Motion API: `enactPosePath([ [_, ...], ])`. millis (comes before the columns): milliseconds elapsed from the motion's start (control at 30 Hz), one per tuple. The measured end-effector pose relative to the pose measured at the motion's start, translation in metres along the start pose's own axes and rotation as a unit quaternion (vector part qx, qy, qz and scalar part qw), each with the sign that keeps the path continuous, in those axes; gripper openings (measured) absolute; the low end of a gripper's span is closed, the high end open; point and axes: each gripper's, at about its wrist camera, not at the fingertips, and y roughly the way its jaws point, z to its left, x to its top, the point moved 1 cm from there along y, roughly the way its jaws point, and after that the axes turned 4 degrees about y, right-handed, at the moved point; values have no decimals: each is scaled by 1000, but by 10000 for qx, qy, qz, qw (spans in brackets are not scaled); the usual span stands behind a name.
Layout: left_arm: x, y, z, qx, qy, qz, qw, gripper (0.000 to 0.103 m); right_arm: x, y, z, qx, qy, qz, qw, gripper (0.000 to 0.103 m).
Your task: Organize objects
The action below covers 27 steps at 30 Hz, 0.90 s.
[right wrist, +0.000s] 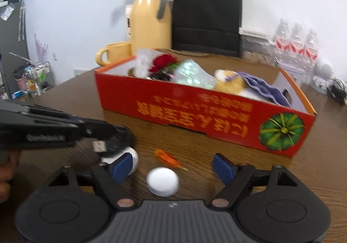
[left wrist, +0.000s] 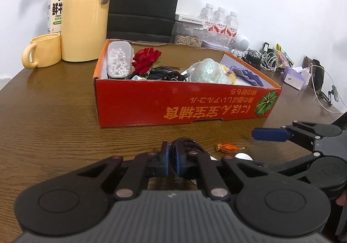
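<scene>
A red cardboard box point(left wrist: 173, 104) point(right wrist: 195, 110) stands on the brown wooden table and holds a red rose point(left wrist: 145, 59), a clear tub of white beads point(left wrist: 119, 59), black cables, a shiny wrapped bundle point(left wrist: 205, 70) and a purple cloth point(right wrist: 263, 89). My left gripper point(left wrist: 171, 159) is shut on a coiled black cable point(left wrist: 184, 145) in front of the box; the cable's USB plug point(right wrist: 99, 145) shows in the right wrist view. My right gripper point(right wrist: 172, 167) is open around a white ball point(right wrist: 163, 181). A small orange dried flower point(left wrist: 227, 147) point(right wrist: 168, 157) lies beside the ball.
A yellow thermos jug point(left wrist: 85, 15), yellow mug point(left wrist: 42, 51), milk carton point(left wrist: 55, 7) and black paper bag point(left wrist: 144, 0) stand behind the box. Water bottles point(left wrist: 220, 23), chargers and cables point(left wrist: 263, 58) line the right back edge. A second white round object point(right wrist: 130, 159) sits under the left gripper.
</scene>
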Motion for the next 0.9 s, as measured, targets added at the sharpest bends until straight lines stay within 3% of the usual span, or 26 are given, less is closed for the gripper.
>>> enactPosePath([
  [733, -12, -13, 26, 623, -287, 62, 9976, 8, 1, 11, 2, -240, 179, 103, 9995, 81],
  [800, -13, -14, 27, 670, -343, 35, 9972, 15, 1, 9, 0, -243, 199, 83, 9995, 81],
  [867, -13, -16, 29, 704, -383, -23, 9968, 46, 1, 7, -1, -243, 266, -3, 9994, 82],
  [900, -13, -18, 29, 718, -397, -98, 9966, 53, 1, 4, -3, -237, 319, -84, 9992, 82],
])
